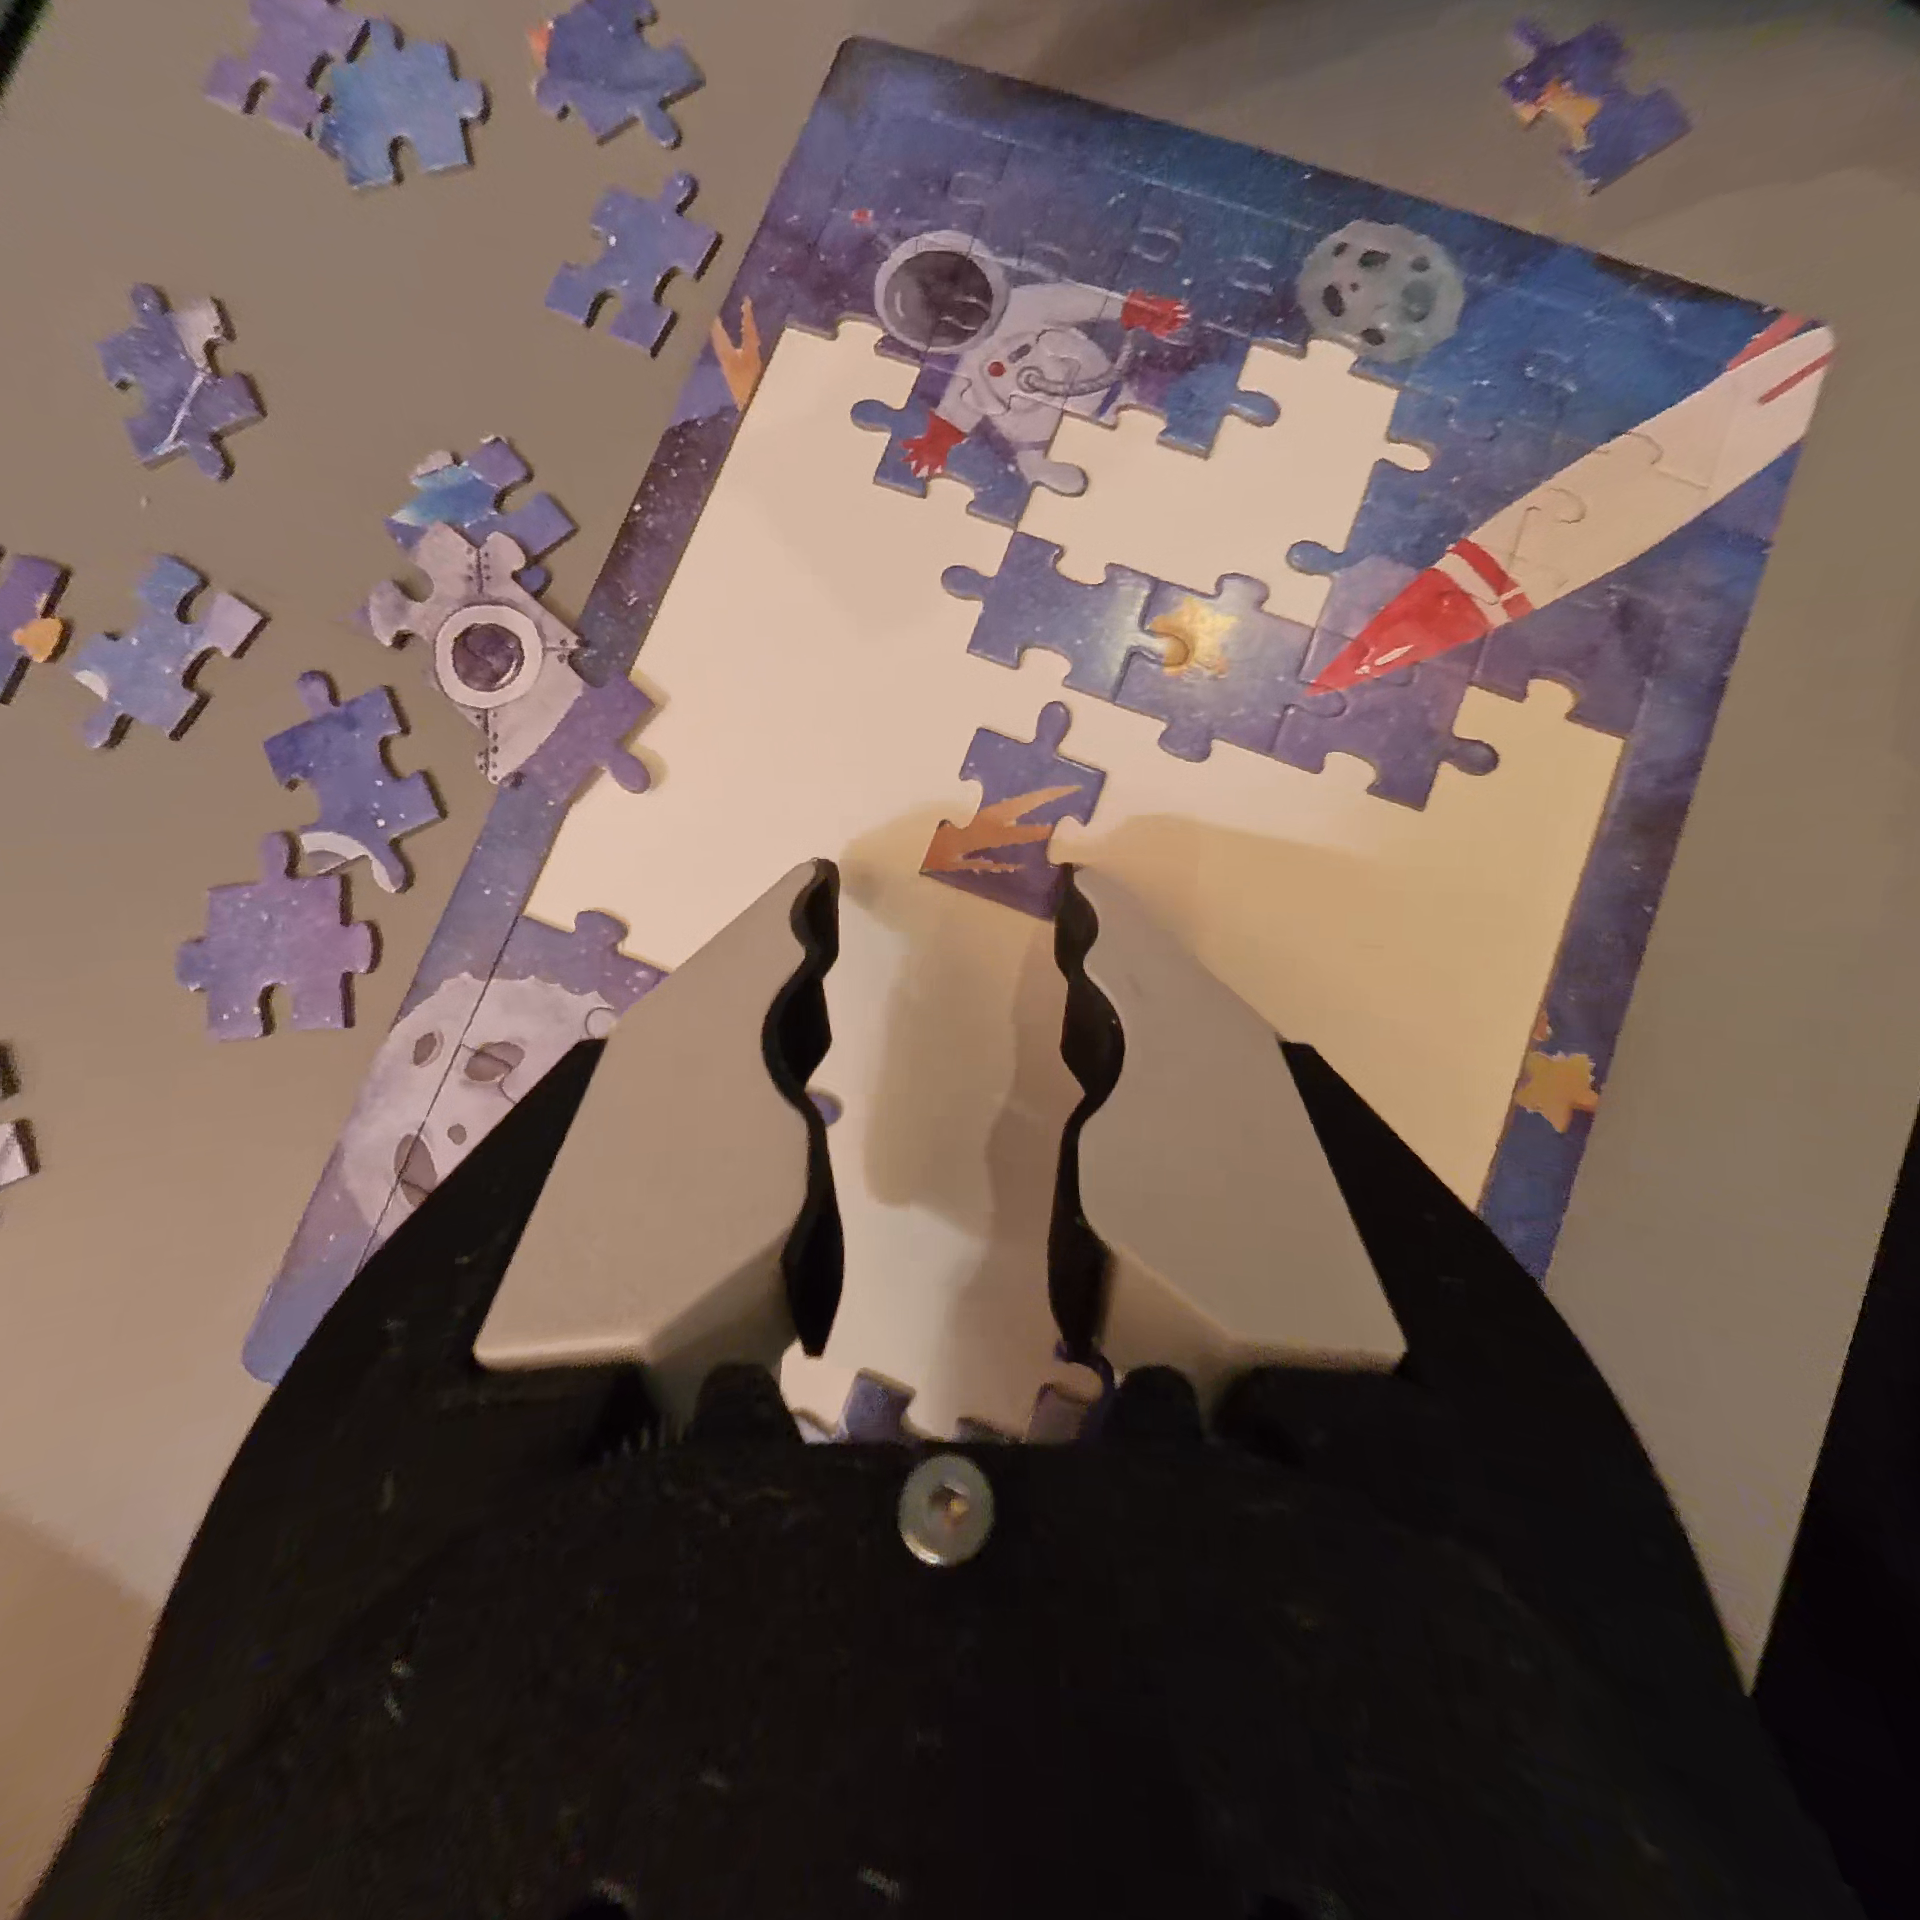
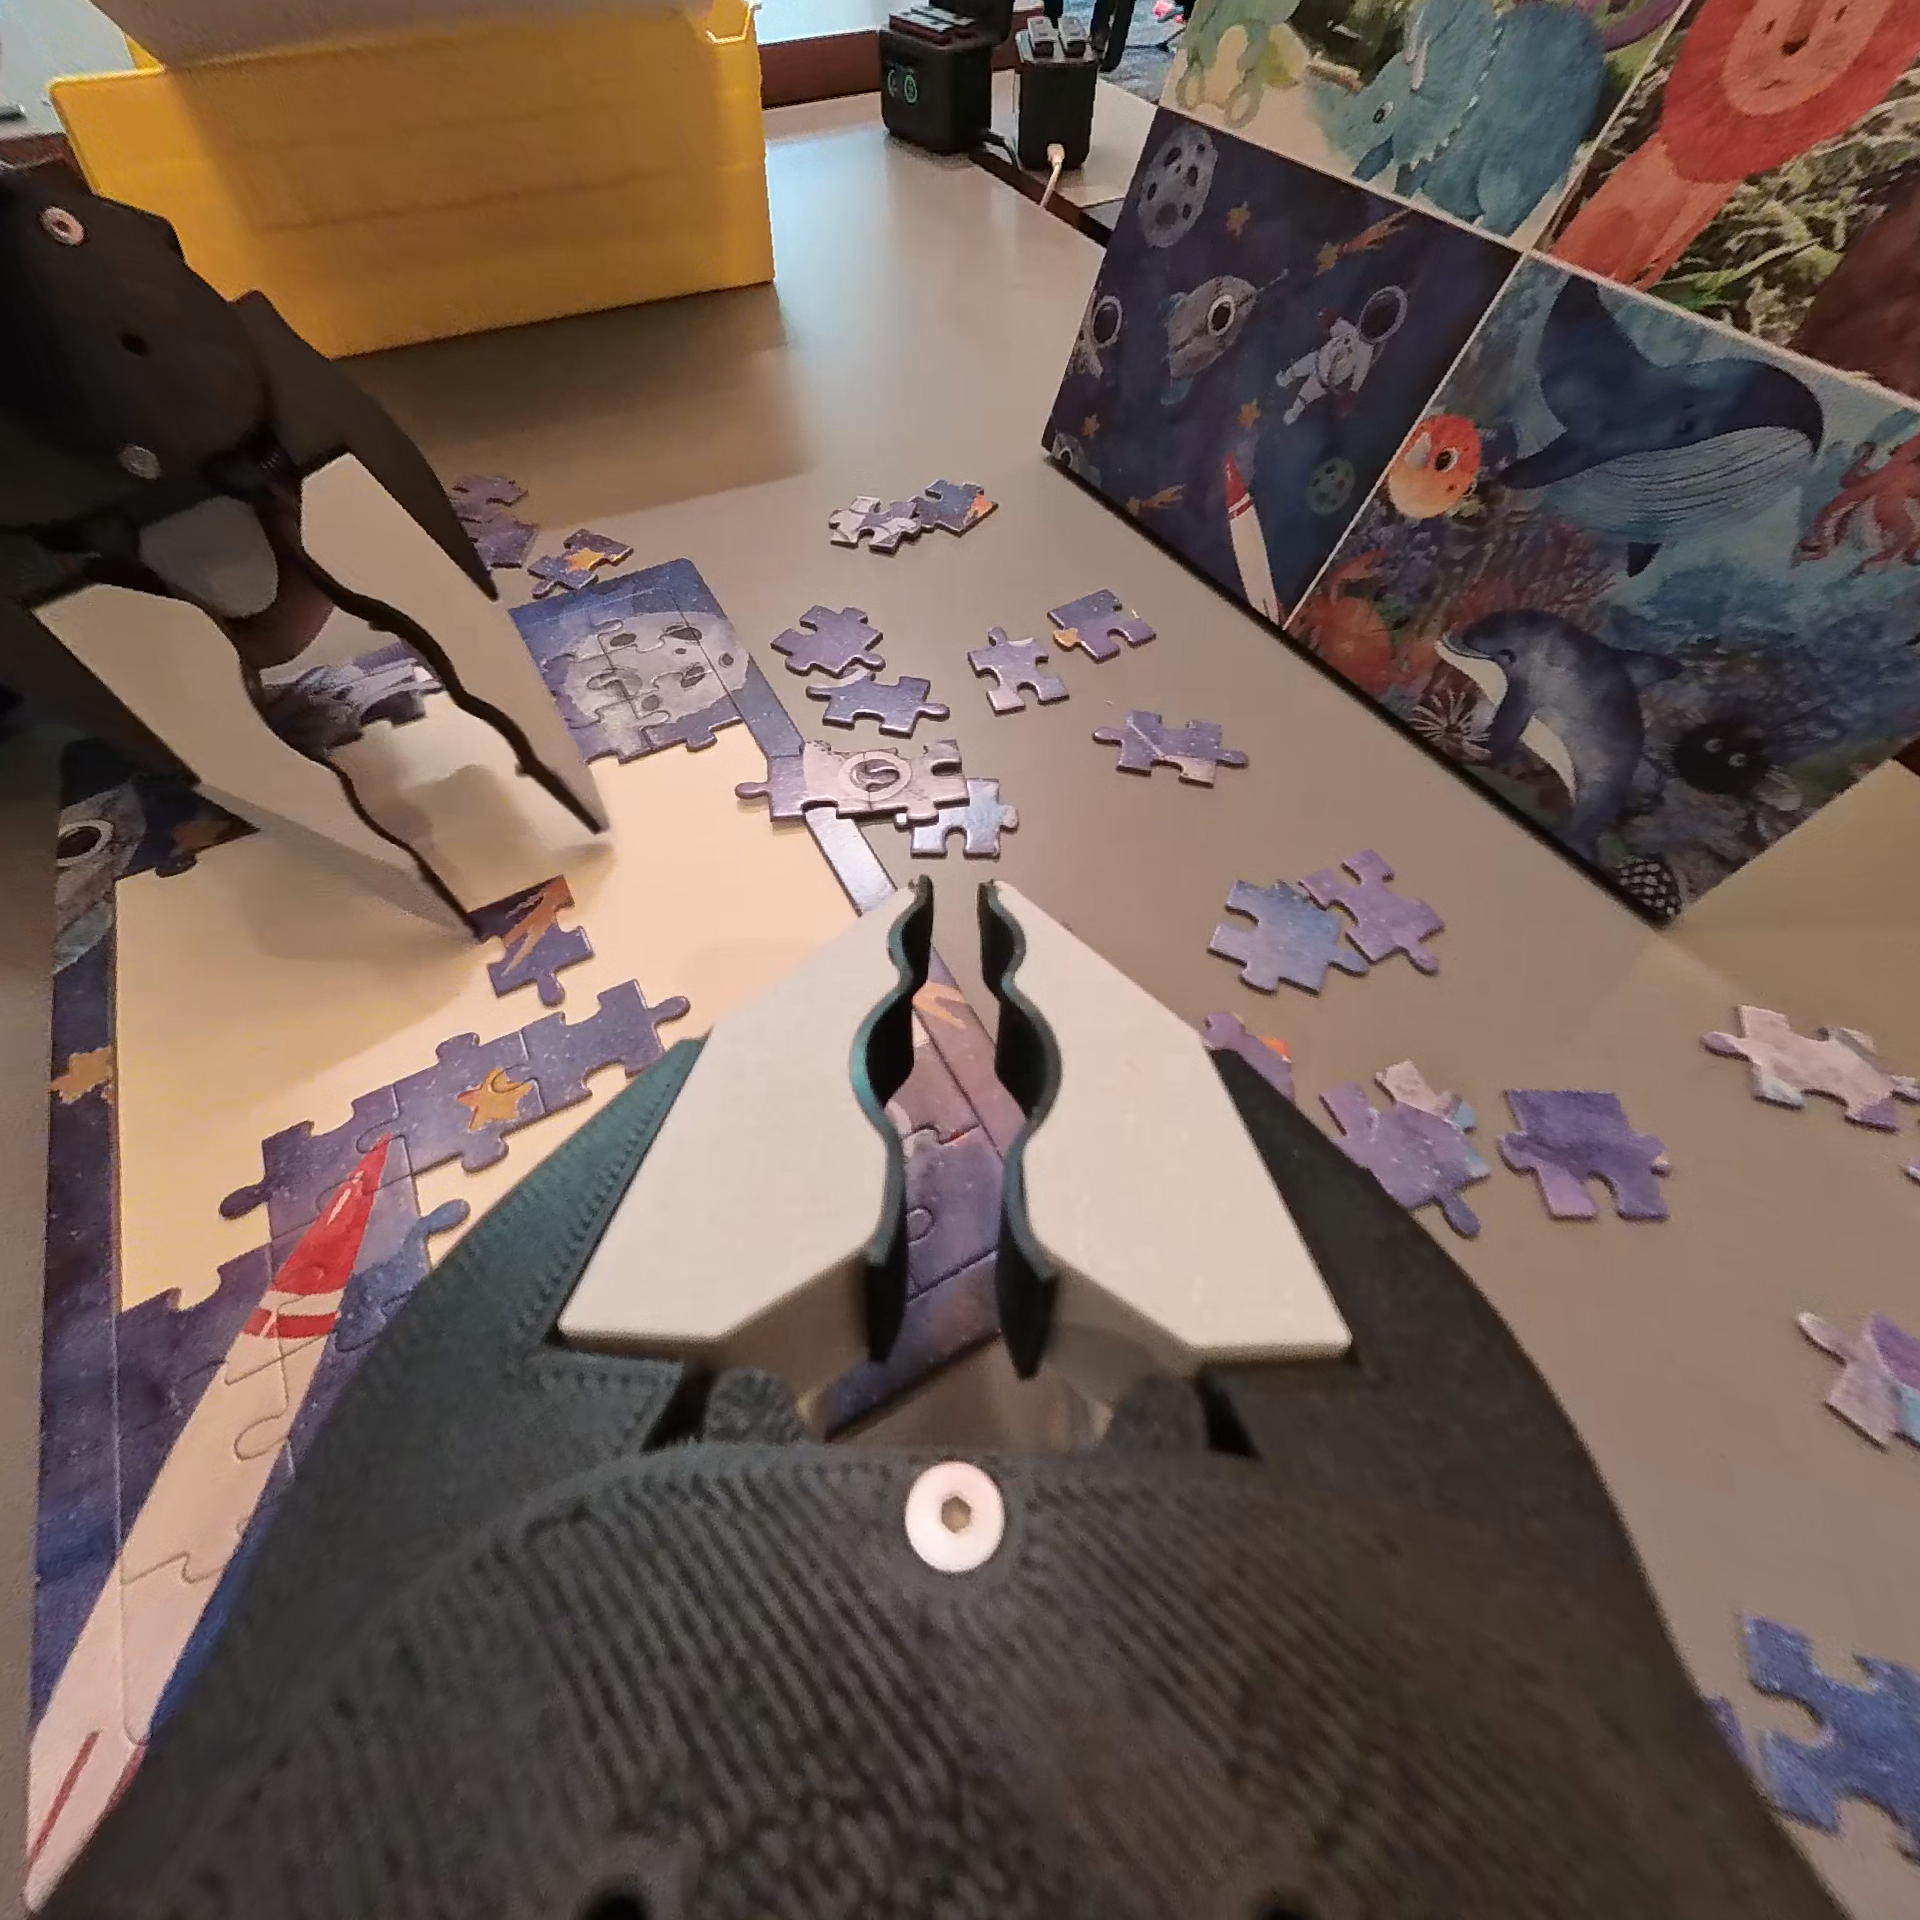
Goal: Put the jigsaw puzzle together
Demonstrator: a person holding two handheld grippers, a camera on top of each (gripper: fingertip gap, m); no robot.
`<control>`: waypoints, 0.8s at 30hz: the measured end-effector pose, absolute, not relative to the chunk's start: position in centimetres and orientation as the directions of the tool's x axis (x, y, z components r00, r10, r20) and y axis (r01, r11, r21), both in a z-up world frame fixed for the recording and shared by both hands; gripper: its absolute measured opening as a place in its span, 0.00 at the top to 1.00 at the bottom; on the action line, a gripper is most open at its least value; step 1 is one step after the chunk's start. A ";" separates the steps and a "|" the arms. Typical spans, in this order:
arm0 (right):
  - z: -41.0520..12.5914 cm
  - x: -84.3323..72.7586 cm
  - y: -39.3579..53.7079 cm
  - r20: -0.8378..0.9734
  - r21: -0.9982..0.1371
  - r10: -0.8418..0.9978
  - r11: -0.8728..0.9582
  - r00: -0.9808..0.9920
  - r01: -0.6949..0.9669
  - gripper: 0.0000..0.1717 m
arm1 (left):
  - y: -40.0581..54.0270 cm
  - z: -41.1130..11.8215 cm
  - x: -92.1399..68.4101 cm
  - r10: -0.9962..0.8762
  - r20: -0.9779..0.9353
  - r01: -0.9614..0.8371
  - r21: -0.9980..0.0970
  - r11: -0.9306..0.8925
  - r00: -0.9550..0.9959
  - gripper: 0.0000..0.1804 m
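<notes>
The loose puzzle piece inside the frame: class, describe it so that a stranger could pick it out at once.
Start at the puzzle board with its cream unfilled middle. On that cream area, just ahead of the left gripper, lies one single piece, joined to nothing. It alone carries an orange comet streak on purple; one jaw's tip reaches its corner.

Your clearest way in is the cream board centre (image 1: 831, 623); loose pieces (image 2: 1330, 925) crowd one side, and the propped picture box (image 2: 1507, 520) probably blocks beyond.
</notes>
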State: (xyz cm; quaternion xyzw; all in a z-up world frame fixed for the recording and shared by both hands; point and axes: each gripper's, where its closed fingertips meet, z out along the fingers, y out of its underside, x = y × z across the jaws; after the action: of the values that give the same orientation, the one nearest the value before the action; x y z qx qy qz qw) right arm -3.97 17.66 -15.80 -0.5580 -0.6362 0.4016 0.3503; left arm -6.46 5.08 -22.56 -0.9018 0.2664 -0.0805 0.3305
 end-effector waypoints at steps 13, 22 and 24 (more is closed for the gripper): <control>-15.6 -3.9 17.9 0.000 -0.903 0.993 0.052 -0.121 0.426 0.96 | 6.0 -22.5 -9.7 -0.368 -0.068 -0.326 -0.630 -0.705 0.927 0.85; -15.4 -4.0 17.5 0.012 -0.905 0.992 0.065 -0.127 0.421 0.96 | 6.1 -22.7 -9.6 -0.351 -0.037 -0.295 -0.625 -0.722 0.936 0.90; -15.3 -4.0 17.5 0.014 -0.905 0.992 0.067 -0.128 0.419 0.96 | 6.1 -22.6 -9.3 -0.363 -0.024 -0.295 -0.632 -0.716 0.932 0.93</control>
State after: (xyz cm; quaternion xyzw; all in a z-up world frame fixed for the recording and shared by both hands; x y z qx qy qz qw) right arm -3.97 17.49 -15.35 -0.5544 -0.6362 0.3989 0.3589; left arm -9.29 6.14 -22.65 -0.9250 0.1778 -0.0507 0.3320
